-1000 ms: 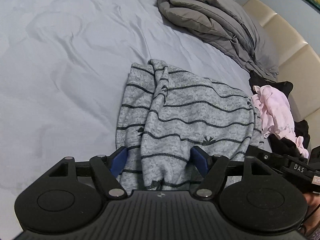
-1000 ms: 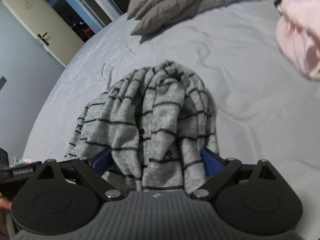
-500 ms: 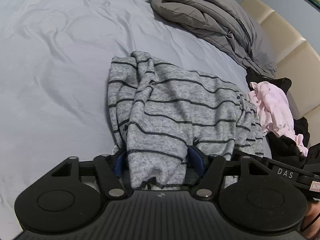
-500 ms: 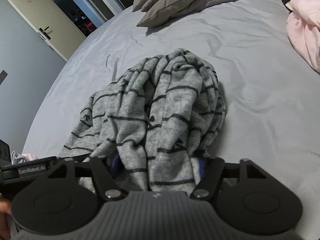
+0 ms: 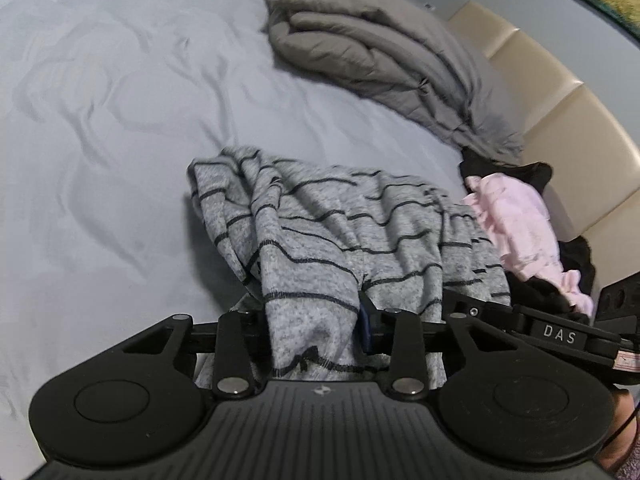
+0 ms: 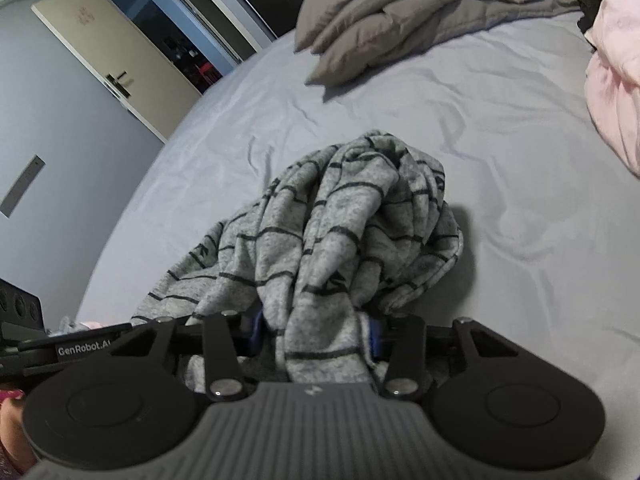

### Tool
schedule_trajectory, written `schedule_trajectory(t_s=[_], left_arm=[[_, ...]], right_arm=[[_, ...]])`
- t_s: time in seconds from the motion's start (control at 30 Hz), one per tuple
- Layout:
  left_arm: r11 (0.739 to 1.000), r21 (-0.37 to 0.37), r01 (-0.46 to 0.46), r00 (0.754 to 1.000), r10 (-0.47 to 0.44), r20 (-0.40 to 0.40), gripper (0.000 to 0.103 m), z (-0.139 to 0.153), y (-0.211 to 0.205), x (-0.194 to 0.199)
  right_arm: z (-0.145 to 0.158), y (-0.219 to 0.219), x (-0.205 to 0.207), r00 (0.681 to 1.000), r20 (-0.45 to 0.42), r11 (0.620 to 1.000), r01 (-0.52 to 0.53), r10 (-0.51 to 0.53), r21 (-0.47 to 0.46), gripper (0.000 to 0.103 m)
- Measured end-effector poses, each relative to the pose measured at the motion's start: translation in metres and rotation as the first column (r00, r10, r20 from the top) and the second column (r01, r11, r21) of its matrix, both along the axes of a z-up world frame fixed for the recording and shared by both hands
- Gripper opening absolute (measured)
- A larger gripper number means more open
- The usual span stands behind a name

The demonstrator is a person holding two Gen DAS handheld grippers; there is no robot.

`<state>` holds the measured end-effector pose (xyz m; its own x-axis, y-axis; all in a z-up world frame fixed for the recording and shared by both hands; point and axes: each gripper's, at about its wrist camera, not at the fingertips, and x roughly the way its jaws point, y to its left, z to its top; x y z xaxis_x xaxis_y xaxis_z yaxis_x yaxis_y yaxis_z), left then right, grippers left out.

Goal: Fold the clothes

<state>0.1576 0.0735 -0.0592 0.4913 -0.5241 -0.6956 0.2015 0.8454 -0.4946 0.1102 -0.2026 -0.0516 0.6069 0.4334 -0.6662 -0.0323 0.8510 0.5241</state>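
A grey knit garment with thin black stripes [image 5: 340,224] is bunched up and hangs over the pale blue bed sheet [image 5: 120,120]. My left gripper [image 5: 316,320] is shut on one edge of it; the cloth fills the gap between the blue pads. The right gripper [image 6: 316,328] is shut on another edge of the same striped garment [image 6: 352,224], which trails away from it down to the sheet [image 6: 500,140]. Both pairs of fingers are mostly hidden by cloth. The other gripper's black body shows at each view's side.
A folded grey duvet [image 5: 380,52] lies at the far side of the bed. A pile of pink [image 5: 516,216] and black clothes sits to the right by the beige headboard [image 5: 560,112]. An open door [image 6: 120,60] stands beyond the bed's left edge.
Both grippers went from open around the garment's edge to shut on it, then rose, lifting and bunching the striped cloth off the sheet.
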Motion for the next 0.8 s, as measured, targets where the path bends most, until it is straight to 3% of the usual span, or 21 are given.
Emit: schedule_trajectory(t_s=[0.23, 0.33, 0.8], left_arm=[[1.000, -0.027, -0.004, 0.997, 0.006, 0.072, 0.032, 0.035, 0.014, -0.013], [1.000, 0.000, -0.020, 0.995, 0.020, 0.101, 0.032, 0.053, 0.029, -0.025], [0.986, 0.063, -0.154, 0.970, 0.139, 0.201, 0.032, 0.108, 0.134, -0.093]], right_arm=[[0.031, 0.010, -0.010, 0.998, 0.066, 0.998, -0.024, 0.020, 0.050, 0.048], [0.042, 0.023, -0.014, 0.995, 0.088, 0.996, -0.055, 0.049, 0.071, 0.048], [0.083, 0.137, -0.033, 0.956, 0.178, 0.963, -0.252, 0.234, 0.090, 0.048]])
